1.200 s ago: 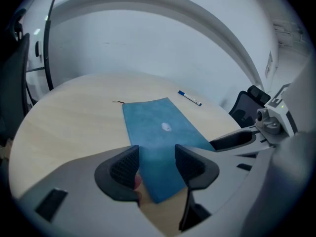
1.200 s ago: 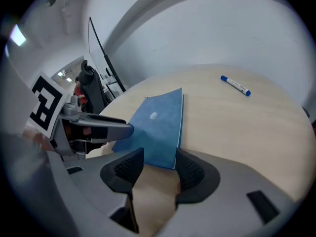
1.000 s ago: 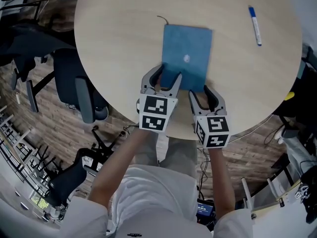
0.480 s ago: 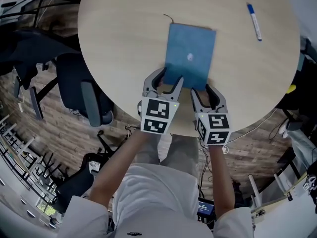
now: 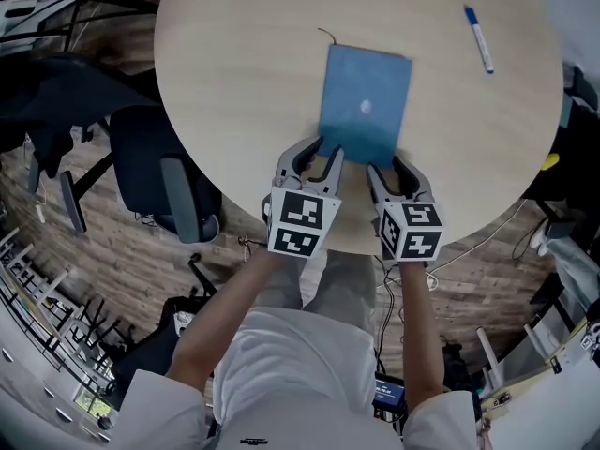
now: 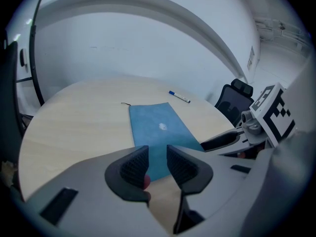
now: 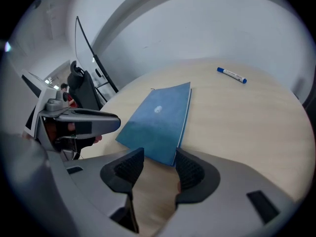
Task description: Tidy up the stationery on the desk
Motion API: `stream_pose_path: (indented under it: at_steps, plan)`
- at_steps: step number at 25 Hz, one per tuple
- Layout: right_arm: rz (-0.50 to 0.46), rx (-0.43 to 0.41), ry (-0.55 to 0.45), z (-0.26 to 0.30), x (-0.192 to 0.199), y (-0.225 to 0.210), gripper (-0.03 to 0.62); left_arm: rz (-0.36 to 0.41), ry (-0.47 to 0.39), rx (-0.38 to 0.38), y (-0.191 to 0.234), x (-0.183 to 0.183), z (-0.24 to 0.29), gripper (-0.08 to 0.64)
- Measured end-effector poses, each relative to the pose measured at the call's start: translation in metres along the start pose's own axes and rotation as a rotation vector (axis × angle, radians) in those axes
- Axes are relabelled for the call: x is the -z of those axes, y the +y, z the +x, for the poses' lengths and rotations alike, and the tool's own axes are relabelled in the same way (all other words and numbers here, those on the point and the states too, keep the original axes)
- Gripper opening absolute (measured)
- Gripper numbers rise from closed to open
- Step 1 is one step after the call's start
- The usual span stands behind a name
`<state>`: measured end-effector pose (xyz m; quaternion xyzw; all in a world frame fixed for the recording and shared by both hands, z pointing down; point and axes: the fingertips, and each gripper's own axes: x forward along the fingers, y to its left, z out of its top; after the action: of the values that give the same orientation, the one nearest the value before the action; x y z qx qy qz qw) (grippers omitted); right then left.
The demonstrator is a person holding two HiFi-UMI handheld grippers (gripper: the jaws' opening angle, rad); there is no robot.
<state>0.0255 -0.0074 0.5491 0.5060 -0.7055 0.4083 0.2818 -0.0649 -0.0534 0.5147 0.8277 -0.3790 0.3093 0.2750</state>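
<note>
- Head view: the left gripper (image 5: pixel 321 154) and the right gripper (image 5: pixel 394 171) sit side by side at the near short edge of the blue notebook (image 5: pixel 366 87). The notebook lies flat on the round table (image 5: pixel 234 73), straight ahead of both tools. A blue pen (image 5: pixel 479 39) lies well apart, far ahead and to the right of the right gripper. The two tools are near each other, so I judge that a sideways correction by either could knock them together.
- Left gripper view: the left gripper's (image 6: pixel 157 157) jaws have just been closing and now stand about half apart. The notebook's (image 6: pixel 158 125) near corner shows in the gap, but the pads are not pressing on it, so nothing is held. The book lies flat and the jaws face each other sideways. If they close further here, they may shut on air, or nudge the corner and skew the book. They might also catch only the cover, which would then flap open on a lift.
- Right gripper view: the right gripper's (image 7: pixel 159 163) jaws are apart and empty, and the notebook's (image 7: pixel 160 117) near right corner is just ahead between them. Pushing forward to reach it could slide the book away across the smooth top, and a hard shove might send it toward the pen (image 7: pixel 231 75).
</note>
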Motion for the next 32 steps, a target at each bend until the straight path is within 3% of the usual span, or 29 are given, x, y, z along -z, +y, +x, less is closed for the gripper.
stream_pose_path:
  at_steps: [5,7,13,14,16,18,25,32]
  plan:
    - [0.027,0.036,-0.009,-0.001,0.005,-0.001,0.227,0.009,-0.004,0.014,0.004,0.0,-0.009,0.117]
    - [0.018,0.058,-0.019,-0.006,0.005,-0.001,0.227,0.01,-0.008,0.021,0.004,0.0,-0.013,0.08]
    - [-0.046,0.127,-0.133,-0.029,-0.024,0.004,0.227,0.001,-0.019,0.047,0.004,-0.005,-0.026,0.025]
    - [-0.06,0.148,-0.155,-0.033,-0.029,0.004,0.217,-0.005,-0.017,0.065,0.001,-0.005,-0.028,0.02]
    - [-0.083,0.2,-0.189,-0.045,-0.038,0.001,0.08,-0.031,-0.019,0.11,-0.008,-0.007,-0.034,0.02]
    - [-0.086,0.223,-0.21,-0.055,-0.048,0.0,0.075,-0.026,-0.028,0.13,-0.015,-0.013,-0.043,0.02]
    - [-0.032,0.217,-0.293,-0.076,-0.076,-0.014,0.052,-0.008,-0.049,0.141,-0.033,-0.043,-0.048,0.02]
    - [-0.022,0.194,-0.349,-0.094,-0.099,-0.063,0.051,-0.033,-0.092,0.138,-0.074,-0.083,-0.025,0.02]
